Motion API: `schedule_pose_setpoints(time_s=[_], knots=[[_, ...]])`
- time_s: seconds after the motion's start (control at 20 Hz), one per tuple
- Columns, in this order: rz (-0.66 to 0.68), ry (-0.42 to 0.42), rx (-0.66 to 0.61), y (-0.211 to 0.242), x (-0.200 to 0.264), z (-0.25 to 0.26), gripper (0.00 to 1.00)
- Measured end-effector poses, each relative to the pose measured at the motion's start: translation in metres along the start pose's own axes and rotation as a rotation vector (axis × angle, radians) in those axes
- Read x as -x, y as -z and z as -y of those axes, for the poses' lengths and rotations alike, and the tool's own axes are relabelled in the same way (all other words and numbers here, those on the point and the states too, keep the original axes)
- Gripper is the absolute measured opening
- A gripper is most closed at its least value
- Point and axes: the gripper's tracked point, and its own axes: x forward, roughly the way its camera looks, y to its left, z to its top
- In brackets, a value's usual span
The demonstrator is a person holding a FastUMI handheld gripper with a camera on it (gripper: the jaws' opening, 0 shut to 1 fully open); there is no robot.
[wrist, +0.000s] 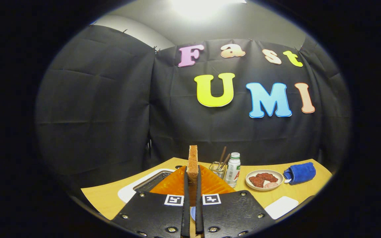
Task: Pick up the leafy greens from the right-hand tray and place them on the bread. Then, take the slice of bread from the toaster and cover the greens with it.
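The desk (313, 180) spread out ahead of me, its pale wooden top reaching back to the booth's black cloth wall. On it, just beyond my fingers, lay the orange tray (174, 185), and to the left of that tray I could see the white-rimmed metal top of what I took to be the toaster (144, 183), though most of it was hidden behind my hand-held gripper (192, 180). My hand-held gripper was pinching the slice of bread (192, 163): both fingers pressed against its flat sides, nearly closed together, and the slice stood upright on edge between them, its browned crust rising above the fingertips, lifted clear over the orange tray. Off to the right, near the back edge of the desk, a rolled blue cloth (301, 172) lay just beside a small plate (264, 180) that carried dark red pieces of food and one pale pink piece. A flat white thing (281, 206) lay nearer to me on the right; I could not tell what it was. Between the plate and the orange tray stood a white bottle (232, 168) with a green cap, and touching or nearly touching its left side sat a small clear glass holder (217, 168) with brown sticks (223, 156) leaning out of it.
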Motion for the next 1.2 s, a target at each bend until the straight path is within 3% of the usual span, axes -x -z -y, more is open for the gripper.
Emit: schedule_pose_setpoints(time_s=[0.75, 1.2], knots=[[-0.145, 0.019, 0.004, 0.086, 0.001, 0.037, 0.07], [-0.175, 0.014, -0.081, 0.106, -0.012, 0.037, 0.07]])
